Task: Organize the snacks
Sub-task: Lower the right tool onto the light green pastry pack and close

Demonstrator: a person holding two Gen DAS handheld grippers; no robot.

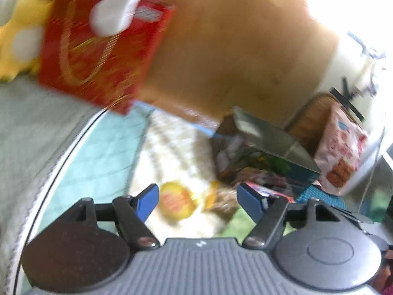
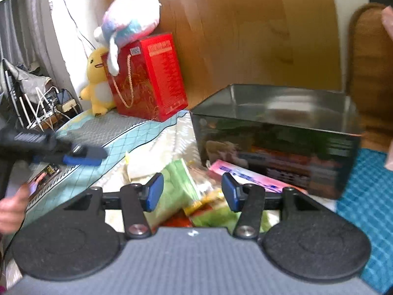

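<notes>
While the snack packets (image 2: 196,191) lie heaped on the pale bedspread (image 2: 169,137), they sit just in front of a dark open-topped box (image 2: 277,140), and a pink packet (image 2: 248,174) touches the box's lower front edge. A green packet (image 2: 179,184) leans in the middle of the heap. The right gripper (image 2: 192,195) hangs over this pile with its blue-padded fingers spread and nothing between them. In the left wrist view, which is blurred, the left gripper (image 1: 197,200) is likewise spread and empty above a round yellow snack (image 1: 176,204). To the left, a red gift bag (image 2: 149,78) stands against the wooden headboard (image 2: 245,36), with a yellow plush duck (image 2: 97,81) beside it and a pastel plush toy (image 2: 130,22) on top.
</notes>
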